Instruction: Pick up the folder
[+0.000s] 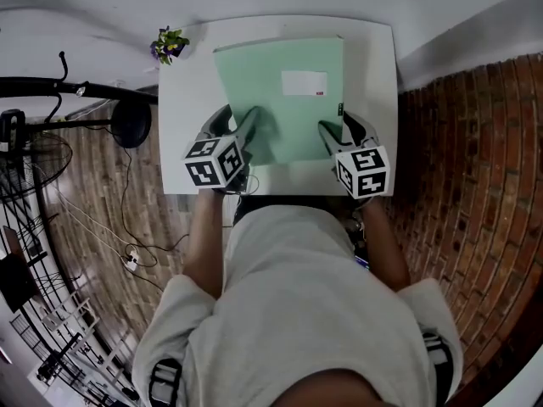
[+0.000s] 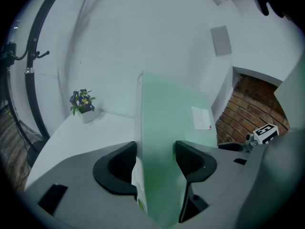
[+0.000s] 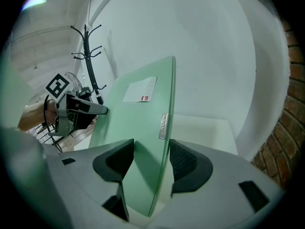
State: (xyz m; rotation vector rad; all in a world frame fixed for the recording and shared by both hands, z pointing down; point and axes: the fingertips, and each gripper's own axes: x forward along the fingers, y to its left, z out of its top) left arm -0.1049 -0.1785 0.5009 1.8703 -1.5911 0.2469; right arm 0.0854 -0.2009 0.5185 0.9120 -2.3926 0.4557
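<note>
A light green folder point(image 1: 280, 100) with a white label point(image 1: 304, 83) lies over the white table point(image 1: 187, 108). My left gripper point(image 1: 238, 125) is shut on its near left corner and my right gripper point(image 1: 341, 132) on its near right corner. In the left gripper view the folder point(image 2: 167, 123) runs edge-on between the pads of the left gripper point(image 2: 155, 159). The right gripper view shows the folder point(image 3: 138, 123) clamped in the right gripper point(image 3: 151, 159), its far end raised off the tabletop.
A small pot of purple flowers point(image 1: 170, 45) stands at the table's far left corner. A black coat stand point(image 1: 76, 87) and cables are on the wooden floor at left. Brick floor point(image 1: 475, 185) lies to the right. A white wall backs the table.
</note>
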